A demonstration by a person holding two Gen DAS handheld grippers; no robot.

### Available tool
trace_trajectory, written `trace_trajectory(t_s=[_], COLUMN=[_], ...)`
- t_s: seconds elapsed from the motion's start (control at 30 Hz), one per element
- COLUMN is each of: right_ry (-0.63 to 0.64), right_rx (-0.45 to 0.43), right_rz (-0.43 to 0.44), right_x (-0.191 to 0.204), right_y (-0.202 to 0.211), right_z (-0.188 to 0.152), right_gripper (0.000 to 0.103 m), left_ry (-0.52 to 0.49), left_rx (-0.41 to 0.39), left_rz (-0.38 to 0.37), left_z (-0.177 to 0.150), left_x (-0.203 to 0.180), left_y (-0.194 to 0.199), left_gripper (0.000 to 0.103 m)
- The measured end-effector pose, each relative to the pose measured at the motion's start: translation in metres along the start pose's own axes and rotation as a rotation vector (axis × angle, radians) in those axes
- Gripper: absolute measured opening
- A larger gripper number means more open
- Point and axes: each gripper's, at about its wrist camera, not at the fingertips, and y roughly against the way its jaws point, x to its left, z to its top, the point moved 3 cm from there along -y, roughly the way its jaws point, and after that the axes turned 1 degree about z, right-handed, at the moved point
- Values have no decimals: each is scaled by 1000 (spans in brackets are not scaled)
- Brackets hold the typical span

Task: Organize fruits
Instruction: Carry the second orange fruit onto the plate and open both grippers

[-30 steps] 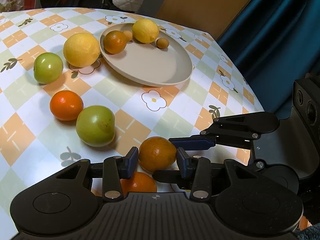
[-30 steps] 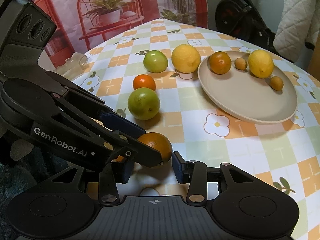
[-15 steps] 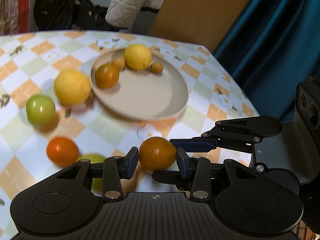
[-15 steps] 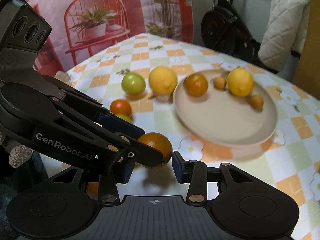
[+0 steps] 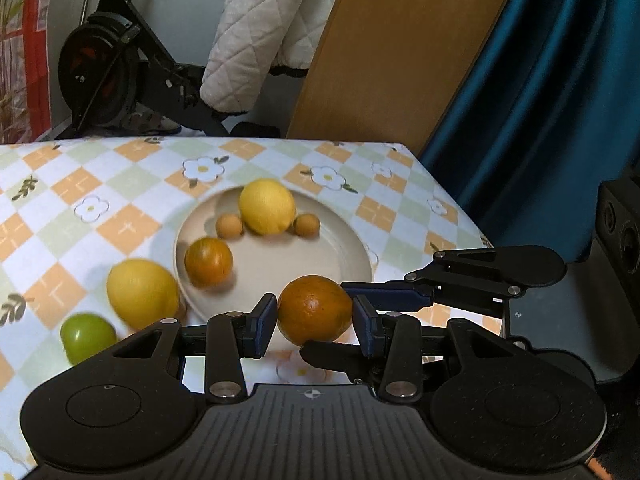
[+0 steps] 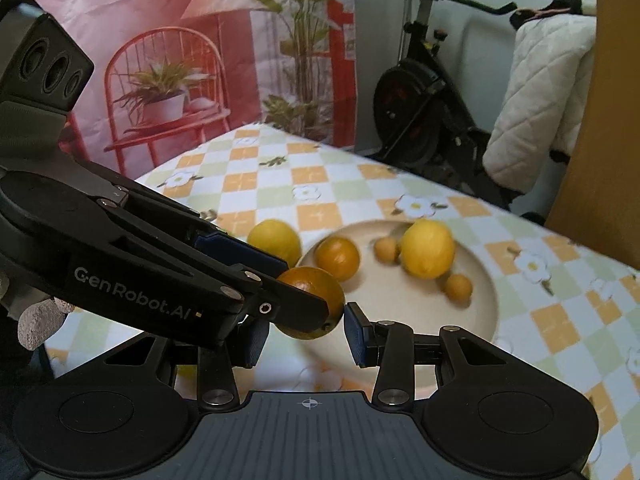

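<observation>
**Orange carried above the plate's near rim**

Orange (image 5: 315, 309) was pinched between the pads of the left tongs (image 5: 315, 322), lifted clear of the table (image 5: 60, 208) and hanging over the near rim of the plate (image 5: 352, 252). The right tongs (image 6: 306, 334) stood spread, their pads apart either side of the same fruit without gripping it. On the plate lay a lemon (image 5: 267, 206), a darker orange (image 5: 208, 261) and two small round fruits (image 5: 229, 225); a second lemon (image 5: 142, 294) touched the plate's left rim, with a green apple (image 5: 87, 336) nearer the table's near edge. The likely risk was collision: both tongs crowded one fruit, and a smooth round skin could slip from the pads. Released too close to the rim, it might roll off. Bare plate floor remained toward the right and near side; the table's right edge lay close beyond.
</observation>
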Motion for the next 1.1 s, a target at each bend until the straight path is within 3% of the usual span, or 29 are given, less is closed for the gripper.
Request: trace_trajectory(t_s=[0.4, 1.1], right_ry=[-38, -105], right_rx=[1, 19], right_rz=[-57, -52], right_x=[-36, -71], right_y=[-38, -93], right_z=[10, 12], right_gripper=[38, 39], left_ry=[20, 25], left_rx=[20, 68], left_rz=[13, 80], left_z=[26, 42], left_x=[16, 40], left_y=[-48, -94], left_gripper=[44, 44])
